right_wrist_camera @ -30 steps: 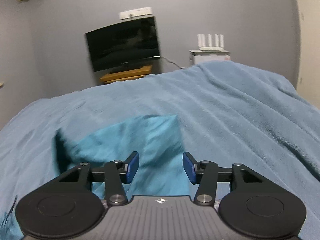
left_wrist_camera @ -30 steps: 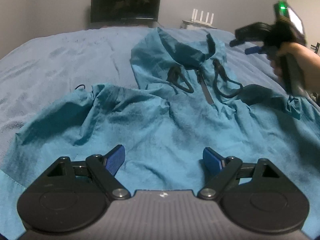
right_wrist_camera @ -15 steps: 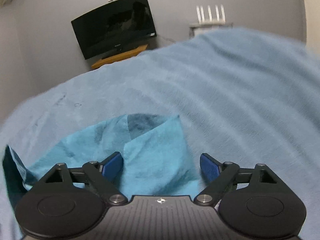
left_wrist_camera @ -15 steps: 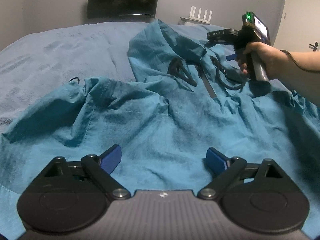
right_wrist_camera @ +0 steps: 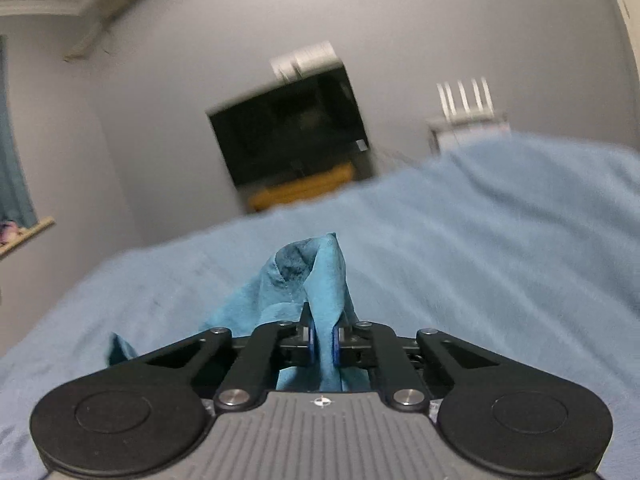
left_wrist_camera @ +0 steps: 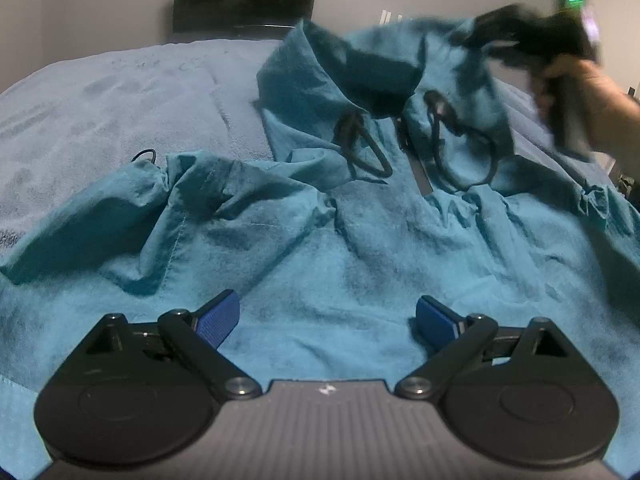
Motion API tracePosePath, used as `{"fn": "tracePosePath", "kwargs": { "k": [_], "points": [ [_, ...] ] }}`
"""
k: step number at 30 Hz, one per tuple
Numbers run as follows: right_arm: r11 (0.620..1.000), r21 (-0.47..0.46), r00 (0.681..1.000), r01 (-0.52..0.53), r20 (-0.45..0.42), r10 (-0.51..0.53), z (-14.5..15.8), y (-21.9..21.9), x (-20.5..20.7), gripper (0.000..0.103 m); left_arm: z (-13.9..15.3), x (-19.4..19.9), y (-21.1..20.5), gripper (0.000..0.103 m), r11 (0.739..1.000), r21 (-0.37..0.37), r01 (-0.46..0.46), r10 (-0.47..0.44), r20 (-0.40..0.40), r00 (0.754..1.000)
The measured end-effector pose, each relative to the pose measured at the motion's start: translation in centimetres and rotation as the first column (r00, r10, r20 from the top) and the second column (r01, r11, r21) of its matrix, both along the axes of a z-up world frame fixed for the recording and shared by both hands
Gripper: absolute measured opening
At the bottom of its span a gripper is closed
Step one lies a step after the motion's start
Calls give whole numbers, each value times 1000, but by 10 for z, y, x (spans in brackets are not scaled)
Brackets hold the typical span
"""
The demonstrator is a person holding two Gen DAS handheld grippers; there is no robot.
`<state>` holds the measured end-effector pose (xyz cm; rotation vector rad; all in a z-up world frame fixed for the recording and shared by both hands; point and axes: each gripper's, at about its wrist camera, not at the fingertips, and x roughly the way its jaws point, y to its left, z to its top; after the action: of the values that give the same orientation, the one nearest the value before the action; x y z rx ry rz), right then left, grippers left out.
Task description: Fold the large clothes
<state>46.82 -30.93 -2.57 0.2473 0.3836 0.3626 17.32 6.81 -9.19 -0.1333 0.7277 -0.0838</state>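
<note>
Dark television [right_wrist_camera: 288, 132] and white router [right_wrist_camera: 466, 98] beyond the blue blanket [right_wrist_camera: 500, 240]

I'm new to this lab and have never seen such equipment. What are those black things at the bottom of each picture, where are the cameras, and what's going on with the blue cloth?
No robot here: a person holds a two-finger clamp in each hand, each with a camera looking out along its fingers. One picture is from the left tool, the other from the right tool. A teal hooded jacket lies spread on a bed covered by a light blue blanket. The left tool is open above the jacket, holding nothing. The right tool is closing on a bunch of the jacket's cloth, lifted off the blanket. The person's hand shows, blurred, in the left view.
</note>
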Motion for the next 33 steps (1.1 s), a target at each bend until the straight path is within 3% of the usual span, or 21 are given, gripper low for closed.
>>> {"fn": "tracePosePath", "kwargs": {
  "k": [5, 8, 11, 15, 19, 21, 24, 26, 28, 33],
  "points": [
    [998, 35, 992, -60, 112, 56, 38, -16, -82, 7, 6, -2, 8, 95, 999, -26, -35, 36, 4, 999],
    [995, 29, 984, -92, 154, 87, 53, -31, -137, 7, 23, -9, 23, 95, 989, -53, -136, 139, 73, 988],
    [994, 8, 980, -107, 170, 104, 55, -43, -184, 7, 47, -23, 45, 95, 961, -111, -254, 270, 173, 947],
    [993, -36, 981, -111, 157, 116, 42, -57, -250, 6, 76, -44, 75, 95, 901, -189, -390, 431, 284, 857],
    [993, -70, 991, -97, 90, 103, 17, -72, -312, 7, 91, -52, 93, 95, 878, -217, -427, 476, 297, 828],
    [994, -79, 996, -81, 17, 82, 1, -85, -326, 10, 94, -54, 96, 95, 874, -227, -429, 482, 294, 826],
    [999, -40, 995, -21, -101, 17, -14, -109, -341, 22, 98, -59, 92, 95, 885, -219, -410, 461, 306, 833],
    [1000, -12, 995, 20, -93, -21, -8, -121, -347, 30, 101, -58, 83, 95, 901, -202, -383, 430, 316, 846],
    [999, -22, 998, 47, -51, -48, 3, -124, -357, 50, 101, -55, 73, 95, 928, -170, -331, 370, 325, 870],
    [993, -115, 999, -5, 45, 10, 38, -86, -346, 53, 92, -49, 30, 95, 987, -63, -148, 161, 345, 925]
  ]
}}
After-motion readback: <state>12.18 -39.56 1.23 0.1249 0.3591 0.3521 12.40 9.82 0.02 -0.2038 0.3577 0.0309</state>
